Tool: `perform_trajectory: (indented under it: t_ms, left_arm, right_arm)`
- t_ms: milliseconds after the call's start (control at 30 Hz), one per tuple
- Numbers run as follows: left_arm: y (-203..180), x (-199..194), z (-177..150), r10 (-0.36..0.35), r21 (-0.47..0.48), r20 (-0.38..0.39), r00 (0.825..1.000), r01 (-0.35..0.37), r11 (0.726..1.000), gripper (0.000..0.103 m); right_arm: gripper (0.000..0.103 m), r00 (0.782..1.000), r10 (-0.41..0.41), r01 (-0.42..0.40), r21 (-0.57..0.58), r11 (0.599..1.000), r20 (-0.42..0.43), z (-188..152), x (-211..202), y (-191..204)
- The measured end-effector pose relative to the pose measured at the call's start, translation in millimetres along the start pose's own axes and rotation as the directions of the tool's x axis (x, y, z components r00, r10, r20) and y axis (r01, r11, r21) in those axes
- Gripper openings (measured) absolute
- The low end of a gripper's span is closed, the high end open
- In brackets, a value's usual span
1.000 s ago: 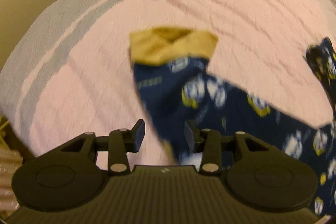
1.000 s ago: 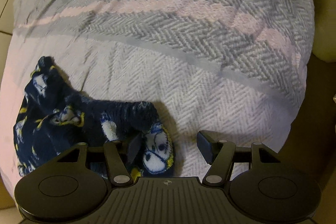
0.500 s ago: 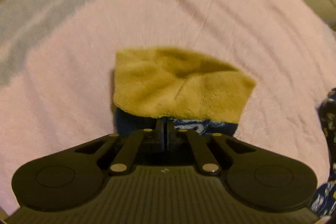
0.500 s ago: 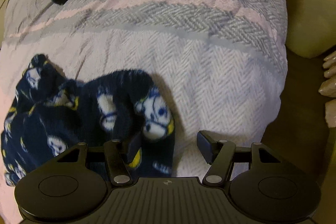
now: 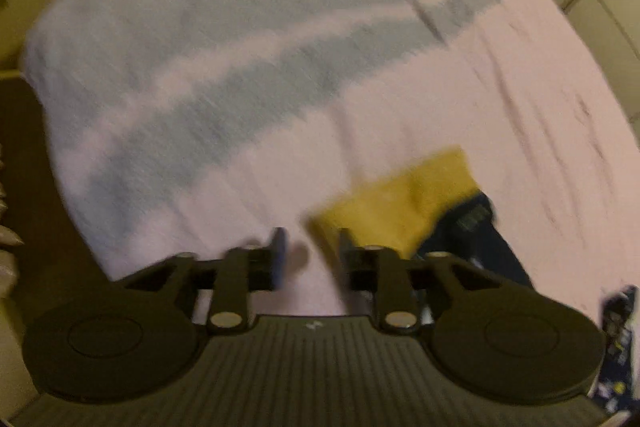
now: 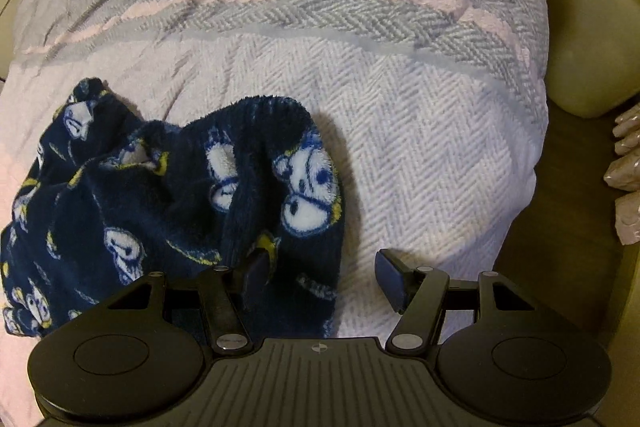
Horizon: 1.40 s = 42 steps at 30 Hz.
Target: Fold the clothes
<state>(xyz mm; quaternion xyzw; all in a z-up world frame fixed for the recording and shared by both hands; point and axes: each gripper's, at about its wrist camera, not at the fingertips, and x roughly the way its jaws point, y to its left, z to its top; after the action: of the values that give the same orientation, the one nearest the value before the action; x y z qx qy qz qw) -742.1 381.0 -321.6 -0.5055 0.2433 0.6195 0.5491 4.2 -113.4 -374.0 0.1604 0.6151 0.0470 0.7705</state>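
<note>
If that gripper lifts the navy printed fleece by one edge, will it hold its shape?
Probably not. The navy fleece garment lies bunched in soft folds, so it should droop. It looks plush and light, and likely grips the blanket rather than sliding.

**No legible text in either view**

No words, brand names or numbers can be read. The navy fleece garment (image 6: 168,211) carries printed white cartoon faces with yellow marks, but no letters that can be made out; a dark rectangular patch on it in the left wrist view is too blurred to read. Each tool body bears only a small emblem (image 6: 319,348) at its centre, a symbol rather than lettering.
</note>
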Motion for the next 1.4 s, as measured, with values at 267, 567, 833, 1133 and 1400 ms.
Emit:
perform_trajectory:
  t_ms: [267, 567, 833, 1133, 1400]
  left_arm:
    - [-25, 32, -9, 0.016, 0.069, -0.014, 1.000, -0.015, 0.997, 0.008]
    - [4, -8, 19, 0.313, 0.164, 0.046, 0.949, -0.316, 0.935, 0.011]
    - [-115, -24, 10, 0.036, 0.360, 0.024, 0.999, -0.042, 0.932, 0.025]
    - [-329, 64, -98, -0.264, 0.373, -0.318, 0.911, 0.376, 0.848, 0.027]
    - [-449, 126, -174, -0.293, 0.448, -0.379, 0.878, 0.451, 0.772, 0.027]
  right_arm:
    - [0.044, 1.000, 0.021, -0.022, 0.079, 0.997, 0.024, 0, -3, -12]
    - [0.040, 0.995, -0.088, 0.092, -0.110, 0.990, 0.047, 2, -27, -1]
    - [0.058, 0.991, 0.072, -0.053, -0.155, 0.986, 0.117, 29, -64, 30]
    - [0.060, 0.986, 0.164, -0.158, -0.233, 0.960, 0.006, 85, -18, 86]
    - [0.060, 0.975, 0.168, -0.203, -0.280, 0.938, -0.147, 97, 44, 125]
